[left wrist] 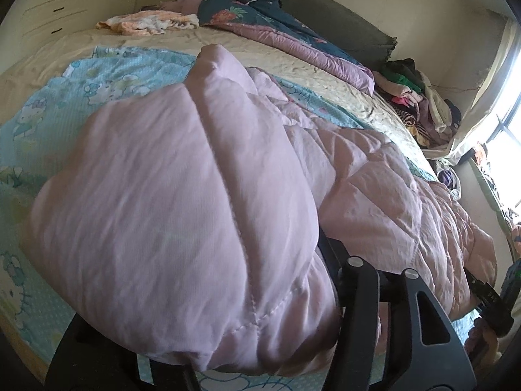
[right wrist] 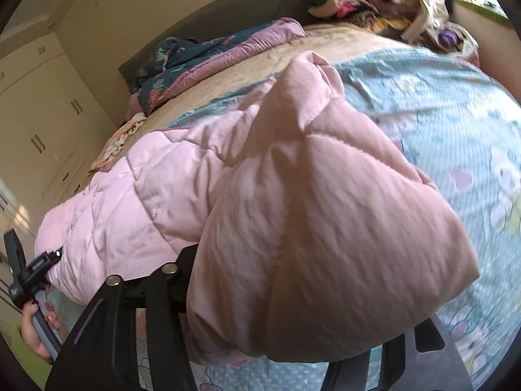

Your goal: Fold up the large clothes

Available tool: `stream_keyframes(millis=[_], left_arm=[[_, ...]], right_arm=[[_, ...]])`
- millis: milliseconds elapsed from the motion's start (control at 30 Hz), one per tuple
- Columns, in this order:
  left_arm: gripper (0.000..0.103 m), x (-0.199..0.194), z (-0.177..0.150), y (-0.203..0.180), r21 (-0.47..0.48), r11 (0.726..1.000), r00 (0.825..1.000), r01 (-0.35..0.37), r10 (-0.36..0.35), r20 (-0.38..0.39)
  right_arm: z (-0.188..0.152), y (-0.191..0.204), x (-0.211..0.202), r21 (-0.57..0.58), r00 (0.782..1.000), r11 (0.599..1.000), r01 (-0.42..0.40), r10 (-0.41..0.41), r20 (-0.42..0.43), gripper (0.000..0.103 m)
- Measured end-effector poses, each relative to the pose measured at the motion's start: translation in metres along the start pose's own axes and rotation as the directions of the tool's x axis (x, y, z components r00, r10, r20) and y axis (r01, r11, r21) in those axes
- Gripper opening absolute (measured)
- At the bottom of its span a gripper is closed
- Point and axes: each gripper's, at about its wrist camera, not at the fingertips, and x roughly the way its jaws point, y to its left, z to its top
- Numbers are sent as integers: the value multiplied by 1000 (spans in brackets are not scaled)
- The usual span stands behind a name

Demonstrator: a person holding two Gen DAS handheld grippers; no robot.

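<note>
Left wrist view first: you had the pink quilted coat bunched right over your left gripper, filling everything from about 7 o'clock round to 3 o'clock. The puffy fabric sat between the fingers, but it covered the tips, so I couldn't tell whether the pads were pinching it or just sitting loose around it. The coat lay across the cartoon-print blue sheet on the bed, with the floral blanket way up at 12 o'clock and a clothes pile at 2 o'clock. Your right gripper peeked in at 4 o'clock.

Right wrist view: same deal. The coat swallowed your right gripper, fabric mounded from 9 o'clock through 5 o'clock, fingertips buried, so grip or no grip, couldn't say. Your left hand showed at 8 o'clock.

My worry: that slick, springy padding could've slid out on one side and puffed back up, leaving a lopsided fold. It could also have dragged the sheet along.

The coat looked thick, diamond-stitched, wrinkly and doubled over into a fat roll, not flat yet.
</note>
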Motion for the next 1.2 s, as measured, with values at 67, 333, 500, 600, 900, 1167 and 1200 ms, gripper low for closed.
stream_keyframes(millis=[67, 333, 500, 600, 900, 1167, 1200], left_arm=[[53, 0, -2, 2, -5, 1000, 1000, 2, -2, -3], [85, -10, -9, 8, -15, 1000, 1000, -13, 13, -27], [94, -28, -15, 10, -6, 999, 999, -34, 34, -23], [94, -43, -17, 7, 8, 999, 999, -52, 52, -11], [94, -98, -21, -6, 55, 997, 994, -59, 54, 95], [94, -135, -27, -27, 104, 994, 989, -27, 12, 146], [94, -140, -28, -31, 116, 993, 988, -19, 1, 153]], right_arm=[[-2, -3, 1, 23, 1000, 1000, 0, 1, -13, 66], [-10, -12, -13, 75, 998, 996, 57, -56, -20, 93], [-19, -13, -41, 74, 995, 993, 92, -93, 17, 98], [-22, -10, -63, 57, 992, 992, 110, -113, 55, 99], [-28, 18, -126, -35, 978, 992, 119, -112, 175, 99], [-40, 52, -167, -133, 969, 985, 110, -76, 235, 99], [-42, 56, -170, -141, 968, 984, 108, -72, 239, 99]])
